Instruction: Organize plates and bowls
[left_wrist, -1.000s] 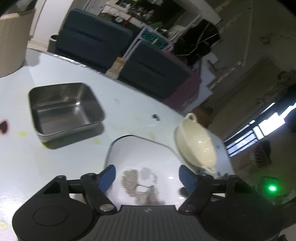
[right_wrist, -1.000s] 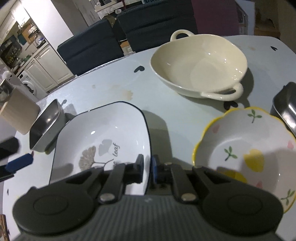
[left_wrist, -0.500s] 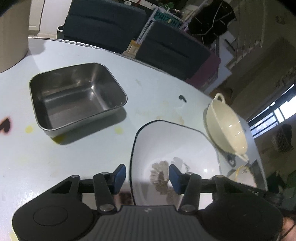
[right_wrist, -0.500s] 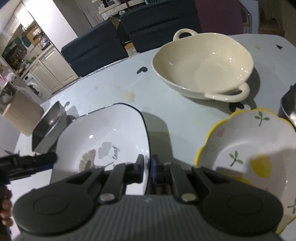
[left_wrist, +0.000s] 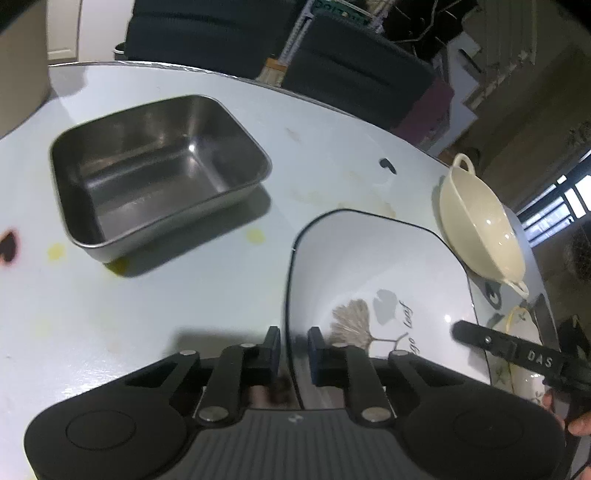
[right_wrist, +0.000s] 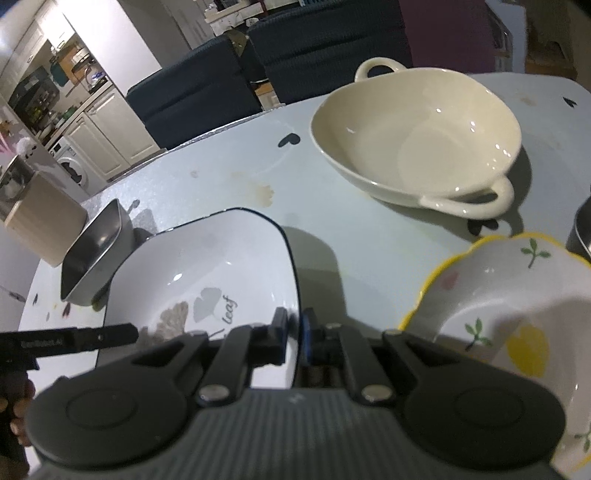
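Pale, stained bench (left_wrist: 207, 295) is noted, chairs beyond. Square white plate (right_wrist: 207, 273) lies centrally, clamped at opposite rims: left gripper (left_wrist: 292, 350) closed on its left edge, right gripper (right_wrist: 293, 334) closed on its right edge (presumably for a level two-handed lift). No long axis is evident; its printed leaf stem points toward the near side.
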